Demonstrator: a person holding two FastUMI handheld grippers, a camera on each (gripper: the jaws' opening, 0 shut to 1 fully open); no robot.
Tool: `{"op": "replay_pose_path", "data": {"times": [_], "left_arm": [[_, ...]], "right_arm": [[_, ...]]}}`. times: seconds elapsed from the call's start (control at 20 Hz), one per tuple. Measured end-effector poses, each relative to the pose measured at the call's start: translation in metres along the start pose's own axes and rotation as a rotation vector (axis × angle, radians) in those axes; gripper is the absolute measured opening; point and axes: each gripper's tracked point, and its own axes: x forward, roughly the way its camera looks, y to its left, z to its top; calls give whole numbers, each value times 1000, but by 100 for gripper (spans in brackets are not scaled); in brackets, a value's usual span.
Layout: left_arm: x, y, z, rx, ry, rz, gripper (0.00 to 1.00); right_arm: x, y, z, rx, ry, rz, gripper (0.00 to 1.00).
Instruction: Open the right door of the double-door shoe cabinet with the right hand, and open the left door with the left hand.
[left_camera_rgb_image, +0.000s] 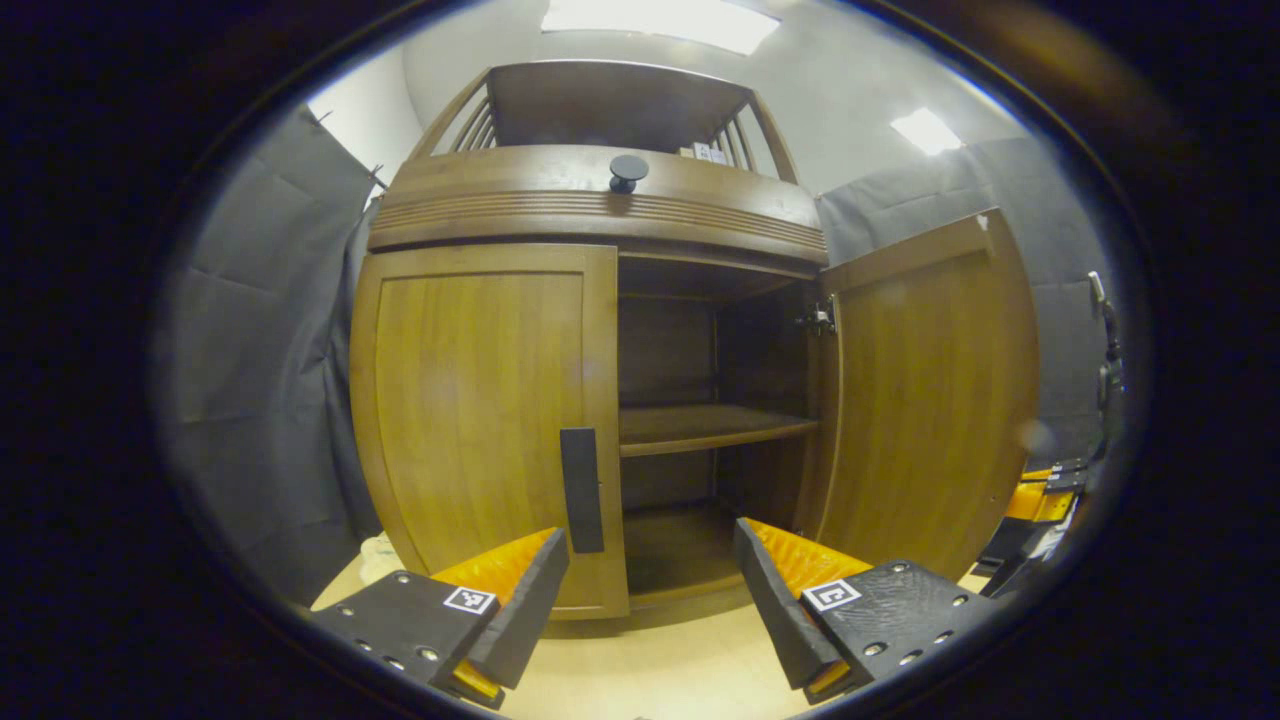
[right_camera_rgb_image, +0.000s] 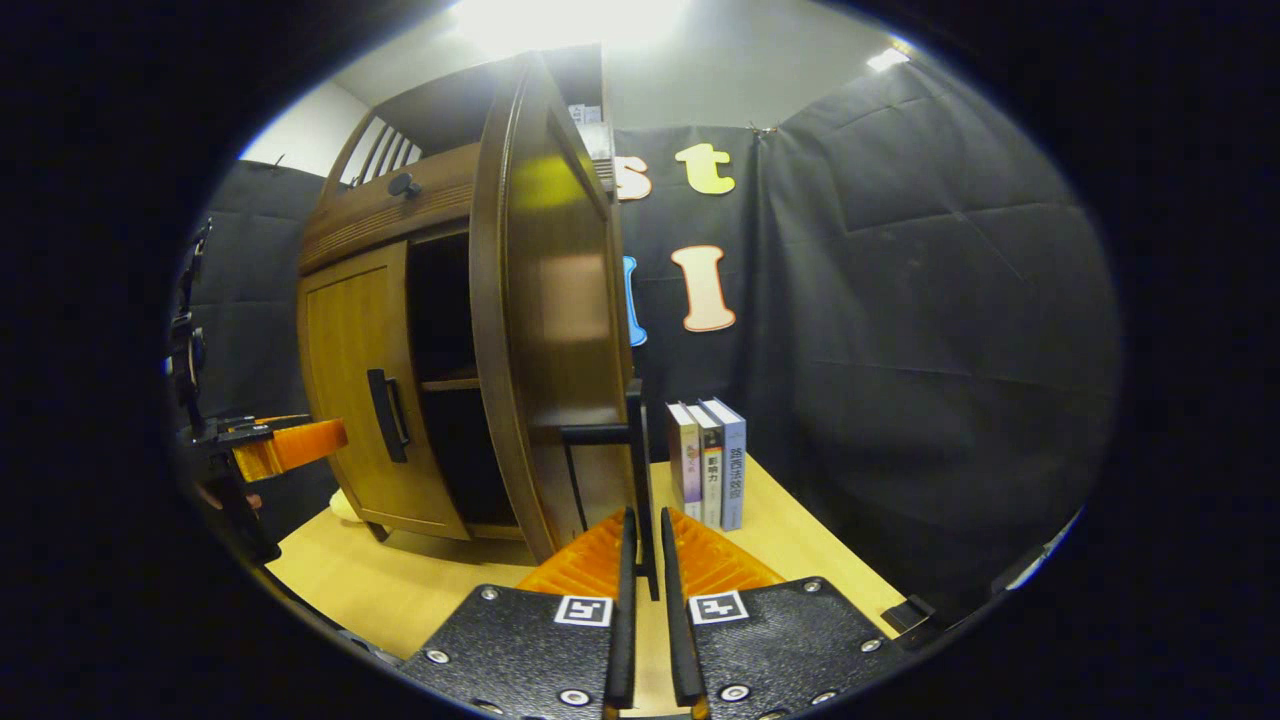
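Observation:
The wooden shoe cabinet (left_camera_rgb_image: 600, 205) stands on a light table. Its left door (left_camera_rgb_image: 470, 400) is closed, with a dark vertical handle (left_camera_rgb_image: 582, 490) at its inner edge. My left gripper (left_camera_rgb_image: 650, 585) is open just in front of and below that handle, touching nothing. The right door (left_camera_rgb_image: 930, 400) is swung wide open, showing a shelf (left_camera_rgb_image: 700, 425) inside. In the right gripper view that door (right_camera_rgb_image: 545, 330) stands edge-on, and my right gripper (right_camera_rgb_image: 645, 550) is shut on its thin dark handle (right_camera_rgb_image: 640, 450). The left door (right_camera_rgb_image: 350, 400) and left gripper (right_camera_rgb_image: 285, 445) appear farther left.
Three upright books (right_camera_rgb_image: 708, 460) stand on the table (right_camera_rgb_image: 420, 590) just right of the open door, against the black cloth wall. A round dark knob (left_camera_rgb_image: 628, 172) sits on the drawer front above the doors. The right gripper (left_camera_rgb_image: 1040, 505) is beyond the open door's edge.

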Motion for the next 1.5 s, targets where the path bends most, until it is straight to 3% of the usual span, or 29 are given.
{"op": "replay_pose_path", "data": {"times": [0.05, 0.1, 0.15, 0.2, 0.45, 0.6, 0.7, 0.75, 1.05, 1.25, 1.35, 1.5], "left_arm": [[1, 0, 0, -3, 3, 5, 100], [1, 1, -1, -4, 5, 9, 100], [0, 2, -1, -3, 5, 16, 100], [1, 3, 0, 1, 6, 23, 100], [3, 7, -5, -18, 14, 58, 100], [7, 13, -3, -2, 3, 80, 100], [11, 22, -4, 15, 4, 108, 100], [12, 26, -5, 19, 2, 123, 100], [15, 48, -10, 30, 40, 246, 100], [15, 47, -17, 5, 60, 267, 100], [20, 37, -21, -31, 64, 233, 100], [19, 29, -21, -47, 57, 223, 62]], "right_arm": [[1, -5, 0, 1, -3, -15, 11], [0, -11, 1, 0, -6, -37, 19], [-1, -17, 0, 0, -10, -52, 17], [-1, -22, 0, -2, -12, -67, 24], [-9, -50, 2, 15, -18, -159, 36], [-13, -51, 6, 64, -10, -149, 76], [-18, -54, 10, 61, -14, -140, 91], [-22, -57, 11, 46, -22, -141, 94], [-43, -63, 16, -49, -76, -116, 94], [-39, -61, 1, -16, -28, -39, 94], [-40, -63, -3, 5, -19, -25, 94], [-44, -62, -14, 47, 20, -19, 94]]}}
